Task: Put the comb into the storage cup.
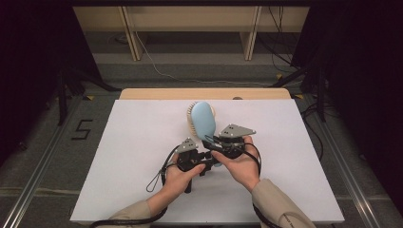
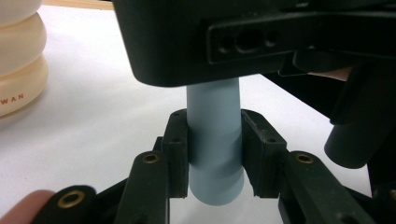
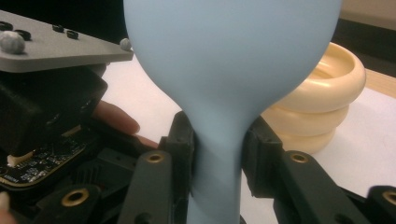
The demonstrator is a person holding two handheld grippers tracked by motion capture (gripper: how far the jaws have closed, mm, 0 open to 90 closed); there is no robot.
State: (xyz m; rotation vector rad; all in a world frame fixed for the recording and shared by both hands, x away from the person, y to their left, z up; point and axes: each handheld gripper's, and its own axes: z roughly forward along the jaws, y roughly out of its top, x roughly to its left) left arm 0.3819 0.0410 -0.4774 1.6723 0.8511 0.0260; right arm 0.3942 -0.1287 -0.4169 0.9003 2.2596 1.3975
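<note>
A light-blue brush (image 1: 204, 121) with a rounded head and a round handle is held off the white table (image 1: 128, 156) between both hands. My left gripper (image 1: 212, 162) is shut on the lower end of the handle (image 2: 214, 135), its pads (image 2: 179, 144) pressing both sides. My right gripper (image 1: 212, 141) is shut on the narrow neck just below the head (image 3: 233, 56), one pad on each side. Just behind the brush stands a cream ribbed object (image 3: 327, 98) of stacked rings. It appears again in the left gripper view as the cream object (image 2: 18, 60) at the far left.
The white sheet covers a wooden table whose far edge (image 1: 157, 93) shows behind it. A black cable loop (image 1: 153, 183) lies on the sheet by the left wrist. Shelf legs and floor cables (image 1: 157, 66) sit beyond the table.
</note>
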